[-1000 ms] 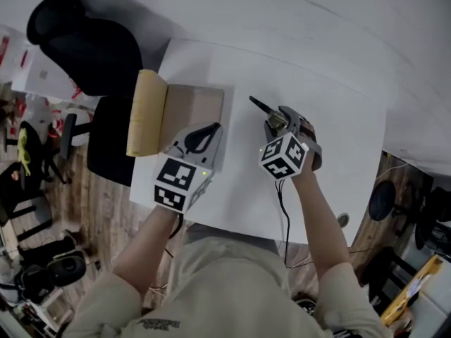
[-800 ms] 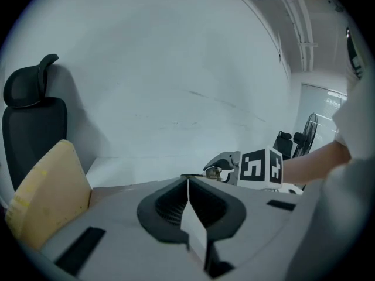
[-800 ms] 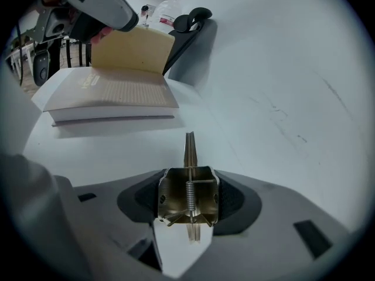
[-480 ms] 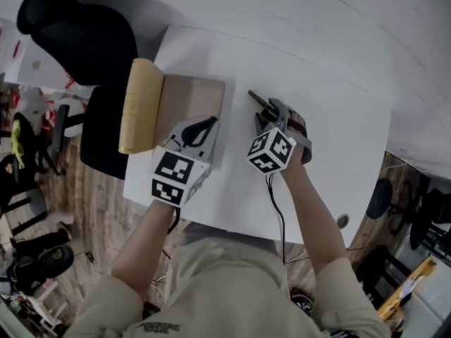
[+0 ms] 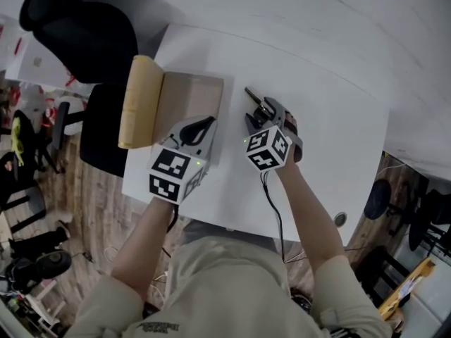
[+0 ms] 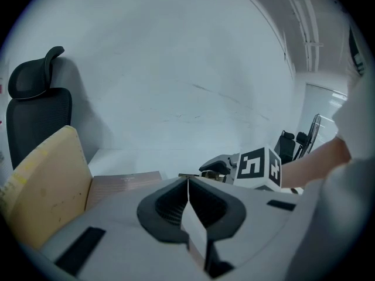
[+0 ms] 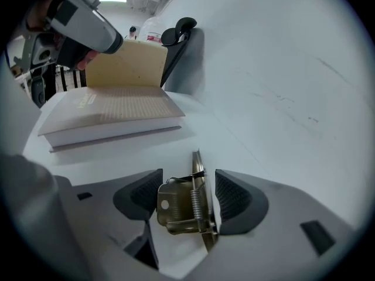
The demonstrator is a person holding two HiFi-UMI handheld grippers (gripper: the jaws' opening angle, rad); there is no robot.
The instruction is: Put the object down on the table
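A brass-coloured metal spring clip sits between the jaws of my right gripper, low over the white table. Its long thin tip points away from me. The jaws are opening, and a narrow gap shows between the right pad and the clip. In the head view the clip juts out ahead of the right gripper, just right of the book. My left gripper hovers over the near right corner of the open book. Its jaws are shut with nothing in them.
The book's tan cover stands up along the table's left edge. A black office chair is behind that corner. The pale wall runs along the table's far side. A cable trails from the right gripper towards me.
My right gripper with the clip has shifted a little left, towards the book. The left gripper has stayed by the book's near corner.
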